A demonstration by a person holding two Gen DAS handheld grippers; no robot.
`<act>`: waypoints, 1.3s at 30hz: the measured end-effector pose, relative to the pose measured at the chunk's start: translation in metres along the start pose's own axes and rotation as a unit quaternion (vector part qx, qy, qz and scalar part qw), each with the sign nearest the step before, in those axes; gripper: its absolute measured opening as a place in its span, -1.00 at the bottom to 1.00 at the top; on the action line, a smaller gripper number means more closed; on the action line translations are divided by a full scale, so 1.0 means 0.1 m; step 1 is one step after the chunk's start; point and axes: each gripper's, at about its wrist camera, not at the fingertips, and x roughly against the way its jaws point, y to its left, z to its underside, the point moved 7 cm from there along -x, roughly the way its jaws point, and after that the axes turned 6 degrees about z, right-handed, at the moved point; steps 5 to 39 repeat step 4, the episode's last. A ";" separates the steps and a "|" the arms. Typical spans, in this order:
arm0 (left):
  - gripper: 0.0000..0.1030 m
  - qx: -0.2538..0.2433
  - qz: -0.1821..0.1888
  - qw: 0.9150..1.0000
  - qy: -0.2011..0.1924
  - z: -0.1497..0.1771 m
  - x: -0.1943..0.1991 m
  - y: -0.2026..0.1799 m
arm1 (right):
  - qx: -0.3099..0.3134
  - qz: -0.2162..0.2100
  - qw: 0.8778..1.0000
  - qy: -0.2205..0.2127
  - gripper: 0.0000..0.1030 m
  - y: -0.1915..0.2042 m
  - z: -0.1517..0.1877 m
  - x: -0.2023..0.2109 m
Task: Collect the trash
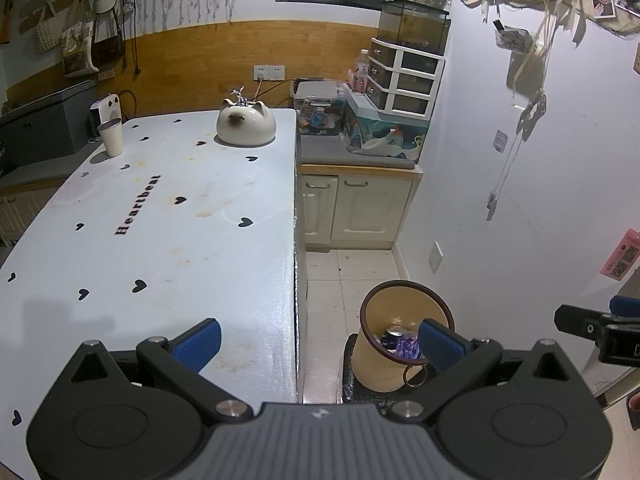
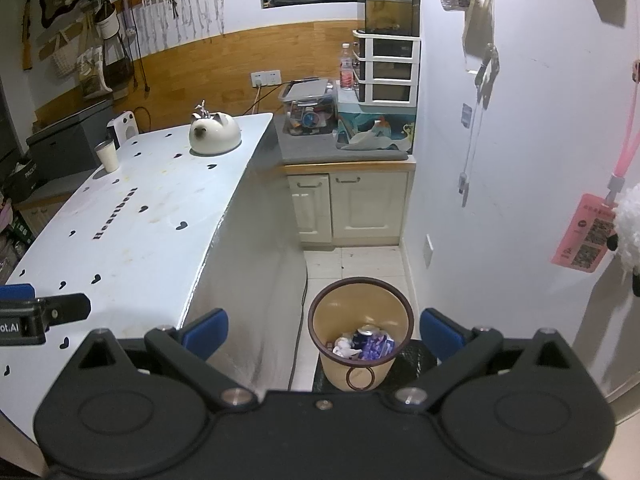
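Left to right, the left wrist view shows a paper cup (image 1: 111, 137) standing upright near the far left corner of the desk (image 1: 168, 216), whose white cover is printed with black hearts and the word "Heartbeat". A cat-shaped ceramic pot (image 1: 246, 127) sits at the far edge, well apart from the cup. The left gripper (image 1: 320, 344) hangs over the desk's near right edge with its blue fingers (image 1: 199, 344) spread wide and nothing between them. To its right, on the floor beside the desk, stands the trash bin (image 1: 404, 304), holding a drink can (image 1: 394, 334) and crumpled wrappers.

In the right wrist view the right gripper (image 2: 324, 334) hovers above the bin (image 2: 360, 312), its blue fingers (image 2: 440, 334) likewise released and empty; the can (image 2: 366, 334) and wrappers (image 2: 378, 346) lie at the bin's bottom. Part of the left gripper enters at the far left edge of this view.

Judged from this arrangement, the collected trash is already in the bin and both grippers are free, so the step in hand is a pause between deposits or the close of the task. The only candidate left on the desk is the paper cup; whether it is trash cannot be told. If it is, the next move calls for a long reach across the desk by the left gripper, closing around the cup's wall gently enough not to crush or tip it.
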 end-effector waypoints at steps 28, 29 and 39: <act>1.00 0.000 -0.001 1.000 -0.001 0.00 0.00 0.00 | 0.000 0.000 1.000 0.000 1.00 0.00 0.00 0.00; 1.00 0.000 -0.001 1.000 -0.001 0.00 0.00 0.00 | 0.000 0.000 1.000 0.000 1.00 0.00 0.00 0.00; 1.00 0.000 -0.001 1.000 -0.001 0.00 0.00 0.00 | 0.000 0.000 1.000 0.000 1.00 0.00 0.00 0.00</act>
